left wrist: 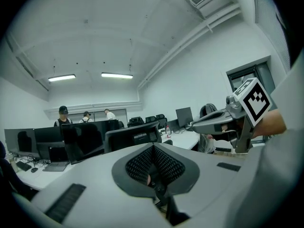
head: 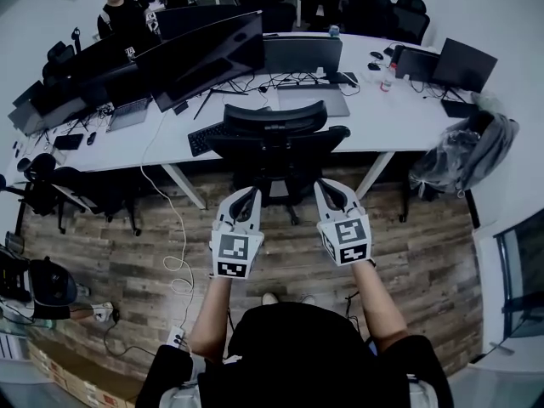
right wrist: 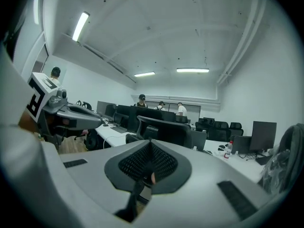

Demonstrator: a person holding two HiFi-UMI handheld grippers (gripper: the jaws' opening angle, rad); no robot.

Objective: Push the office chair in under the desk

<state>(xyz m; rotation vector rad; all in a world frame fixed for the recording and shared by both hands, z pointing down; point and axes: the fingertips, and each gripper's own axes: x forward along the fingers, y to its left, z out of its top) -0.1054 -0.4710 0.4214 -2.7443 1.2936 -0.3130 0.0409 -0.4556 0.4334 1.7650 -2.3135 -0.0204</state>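
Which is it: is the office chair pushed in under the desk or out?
Pushed in: the office chair has its backrest at the desk edge, with only its base showing on the floor.

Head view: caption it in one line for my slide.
Left gripper and right gripper, jaws shut, side by side behind the office chair at the white desk.

An open-plan office: long white desks [head: 374, 126] crowded with monitors [head: 200, 53], keyboards [head: 204, 136], and black office chairs [head: 276, 143].
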